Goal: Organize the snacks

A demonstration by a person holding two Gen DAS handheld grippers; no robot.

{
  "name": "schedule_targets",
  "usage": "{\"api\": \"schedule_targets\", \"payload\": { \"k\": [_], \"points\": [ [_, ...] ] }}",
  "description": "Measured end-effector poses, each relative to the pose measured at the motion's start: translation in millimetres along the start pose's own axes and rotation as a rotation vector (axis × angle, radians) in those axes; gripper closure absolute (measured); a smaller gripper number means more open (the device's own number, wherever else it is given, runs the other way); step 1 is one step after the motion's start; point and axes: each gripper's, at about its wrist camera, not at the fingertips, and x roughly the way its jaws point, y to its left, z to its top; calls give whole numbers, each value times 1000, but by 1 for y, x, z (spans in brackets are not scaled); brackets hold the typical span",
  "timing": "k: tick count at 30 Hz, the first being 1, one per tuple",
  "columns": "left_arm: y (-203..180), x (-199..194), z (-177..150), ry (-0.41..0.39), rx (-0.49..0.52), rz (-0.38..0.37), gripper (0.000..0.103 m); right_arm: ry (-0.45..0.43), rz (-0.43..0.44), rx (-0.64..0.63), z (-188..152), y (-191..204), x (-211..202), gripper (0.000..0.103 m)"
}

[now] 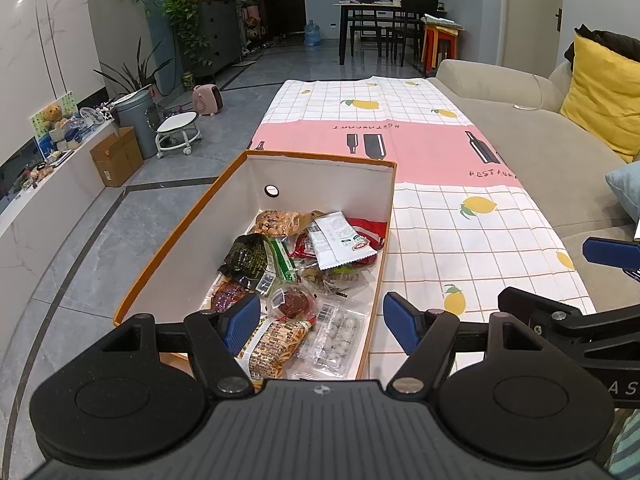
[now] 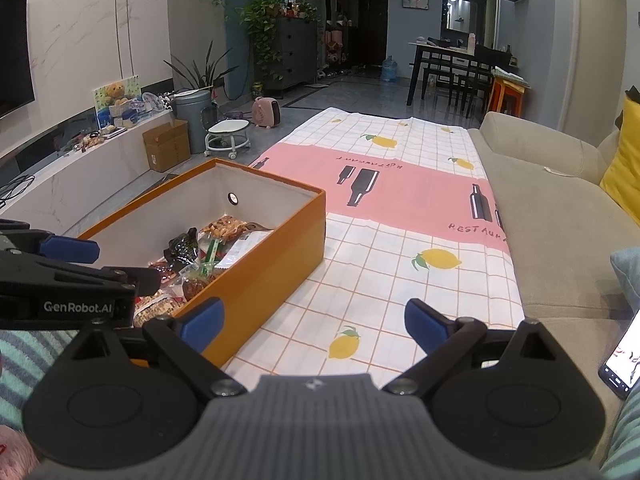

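Both my grippers are empty, fingers spread wide. My left gripper point(image 1: 320, 320) hovers over the near end of the orange box point(image 1: 176, 236), which sits along the left edge of the lemon-print tablecloth point(image 1: 460, 240). My right gripper point(image 2: 314, 326) hangs over bare cloth just right of the box's near right corner, nothing between its pads.

All the snacks are already inside the box: a white packet point(image 1: 340, 240) and a cookie bag point(image 1: 278, 222) toward the far end, a dark green wrapper point(image 1: 246, 258) mid-left, a red sausage pack point(image 1: 294, 304), a clear tray of white balls point(image 1: 338, 338) and a striped biscuit bag point(image 1: 276, 346) at the near end. No snacks are visible on the cloth itself.

Key relation: the box's long axis runs away from me, roughly in line with my left fingers. The pile lies straight ahead and below the left pads; the biscuit bag and the tray are closest, between them. My right gripper is outside the box wall, so it would need to move left over the rim. The left is nearer.

The task looks near done, or it's a sort within the box. I can't tell which.
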Motion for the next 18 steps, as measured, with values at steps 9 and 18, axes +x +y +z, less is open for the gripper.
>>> {"api": "schedule_targets", "payload": {
  "k": [9, 18],
  "points": [
    [-2, -2, 0, -11, 25, 4, 20, 0, 1, -1, 0, 0, 0, 9],
    [0, -5, 1, -27, 11, -3, 20, 2, 0, -1, 0, 0, 1, 9]
  ]
}}
